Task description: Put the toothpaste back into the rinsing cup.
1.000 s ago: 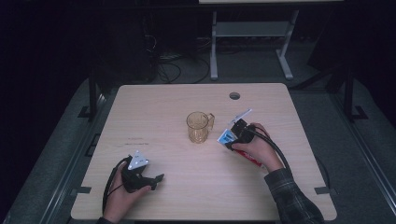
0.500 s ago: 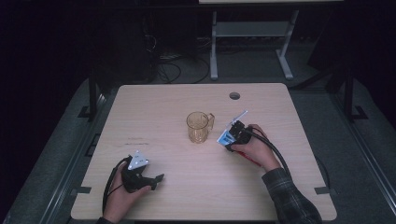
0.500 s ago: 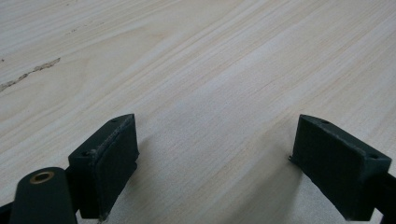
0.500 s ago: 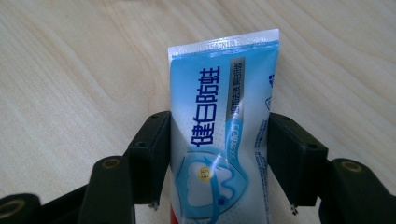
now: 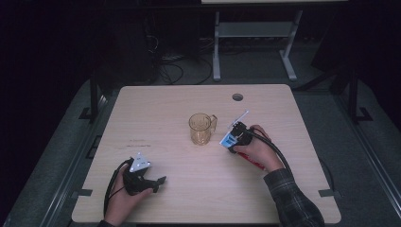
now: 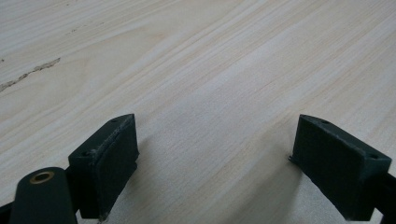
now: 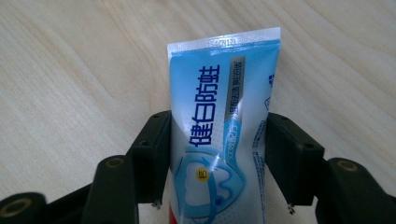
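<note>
Now the right gripper [image 7: 218, 161], just right of the frame's centre in the high view and beside the amber mug [image 5: 202, 127], has just been closing and clamps the blue toothpaste tube [image 7: 223, 116], while the left gripper [image 6: 217, 158] at lower left rests released on the table [image 5: 161, 109].

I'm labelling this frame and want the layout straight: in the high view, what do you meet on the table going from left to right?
Left gripper → amber cup → toothpaste tube, held between the jaws of the right gripper → the hand that holds that gripper.
</note>
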Demonstrator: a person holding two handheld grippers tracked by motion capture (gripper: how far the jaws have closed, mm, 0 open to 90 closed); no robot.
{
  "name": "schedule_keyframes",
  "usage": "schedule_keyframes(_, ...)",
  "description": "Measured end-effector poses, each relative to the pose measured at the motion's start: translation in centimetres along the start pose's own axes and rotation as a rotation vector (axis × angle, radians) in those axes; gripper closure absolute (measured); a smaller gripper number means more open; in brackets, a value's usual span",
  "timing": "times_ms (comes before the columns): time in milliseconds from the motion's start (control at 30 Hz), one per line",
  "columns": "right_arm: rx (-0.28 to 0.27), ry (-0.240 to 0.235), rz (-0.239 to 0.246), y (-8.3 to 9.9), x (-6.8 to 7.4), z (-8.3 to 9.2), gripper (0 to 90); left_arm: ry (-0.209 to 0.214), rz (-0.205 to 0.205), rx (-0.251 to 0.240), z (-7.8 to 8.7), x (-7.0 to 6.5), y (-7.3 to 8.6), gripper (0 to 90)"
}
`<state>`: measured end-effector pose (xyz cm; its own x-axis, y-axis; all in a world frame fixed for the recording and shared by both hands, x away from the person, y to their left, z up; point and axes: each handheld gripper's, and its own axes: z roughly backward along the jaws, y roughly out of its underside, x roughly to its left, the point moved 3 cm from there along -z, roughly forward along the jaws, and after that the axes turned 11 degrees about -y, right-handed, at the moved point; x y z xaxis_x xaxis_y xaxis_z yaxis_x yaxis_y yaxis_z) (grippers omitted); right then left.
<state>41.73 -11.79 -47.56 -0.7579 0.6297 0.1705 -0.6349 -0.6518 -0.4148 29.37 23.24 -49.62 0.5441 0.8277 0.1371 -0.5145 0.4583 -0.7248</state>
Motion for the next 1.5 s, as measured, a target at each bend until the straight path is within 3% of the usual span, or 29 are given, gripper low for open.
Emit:
schedule_keyframes(267, 0.006, 0.009, -0.022, 0.0, 0.1, 0.1, 45.0, 0.0, 0.0, -0.001, 0.0, 0.0, 0.0, 13.1)
schedule_keyframes(400, 0.009, 0.004, -0.057, 0.1, 0.1, 0.1, 47.7, 0.0, 0.0, 0.0, 0.0, 0.0, 0.0, 13.1)
schedule_keyframes(633, 0.013, 0.015, -0.079, 0.2, 0.2, 0.5, 61.2, 0.001, 0.0, 0.0, 0.0, 0.0, 0.0, 13.1)
schedule_keyframes(733, -0.024, 0.005, -0.11, 0.3, -0.1, 1.0, 69.7, 0.001, 0.0, -0.001, 0.0, 0.0, 0.0, 13.1)
schedule_keyframes(833, -0.036, -0.012, -0.122, 0.4, -0.3, 1.0, 70.0, 0.001, 0.0, -0.001, 0.0, 0.0, 0.0, 13.1)
schedule_keyframes(967, -0.063, -0.086, -0.145, 0.7, -0.9, 1.4, 70.2, 0.001, 0.0, -0.001, 0.0, 0.0, 0.0, 13.1)
schedule_keyframes(1200, -0.108, -0.116, -0.144, 0.9, -1.1, 1.9, 70.2, 0.001, 0.001, -0.001, 0.0, 0.0, 0.0, 13.1)
schedule_keyframes(1500, -0.239, -0.156, -0.166, 1.8, -1.7, 3.7, 70.4, 0.001, 0.0, 0.0, 0.0, 0.0, 0.0, 13.1)
